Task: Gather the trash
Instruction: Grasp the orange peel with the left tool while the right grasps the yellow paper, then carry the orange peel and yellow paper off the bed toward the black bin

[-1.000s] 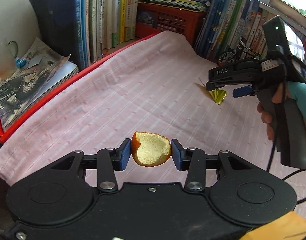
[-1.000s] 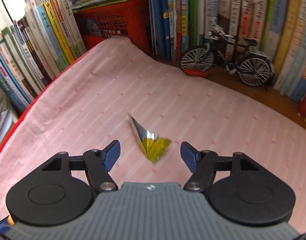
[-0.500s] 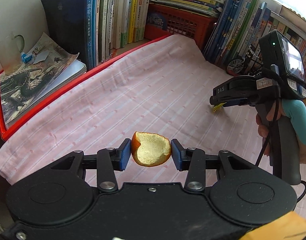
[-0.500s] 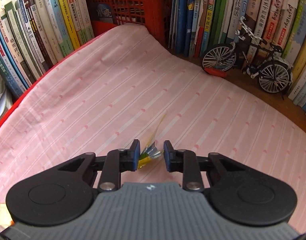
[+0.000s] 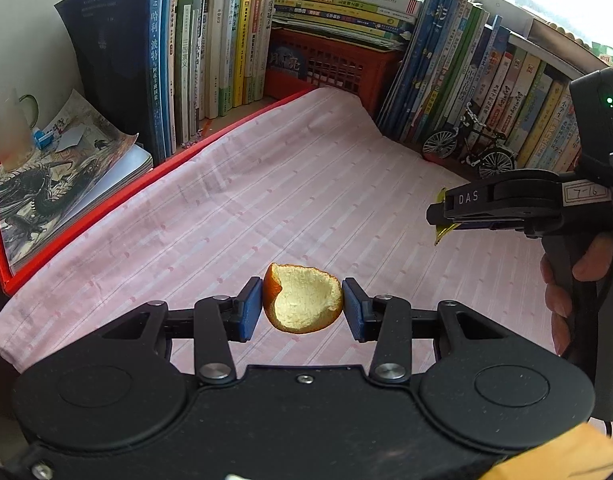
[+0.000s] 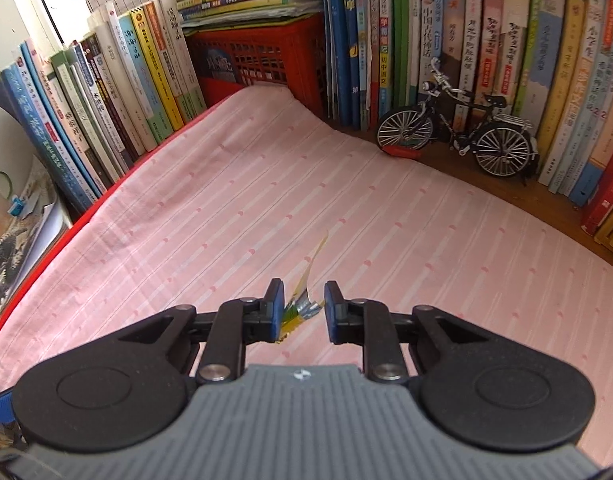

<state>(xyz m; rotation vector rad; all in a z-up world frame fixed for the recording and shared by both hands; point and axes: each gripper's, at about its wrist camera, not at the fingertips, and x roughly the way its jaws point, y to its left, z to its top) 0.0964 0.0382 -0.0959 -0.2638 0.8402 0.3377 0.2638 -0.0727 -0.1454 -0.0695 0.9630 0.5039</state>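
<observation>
Cloth bare ahead, books hemming far edges.

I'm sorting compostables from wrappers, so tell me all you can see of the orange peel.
The orange peel is one cup-shaped piece, orange outside, with pale, spongy pith inside and a torn, jagged rim. Its hollow faces the camera. The left hand-held gripper holds it by its sides, above the pink cloth.

- A cloth is lying before a crate.
- Books are standing behind a model bicycle, right of the crate.
</observation>
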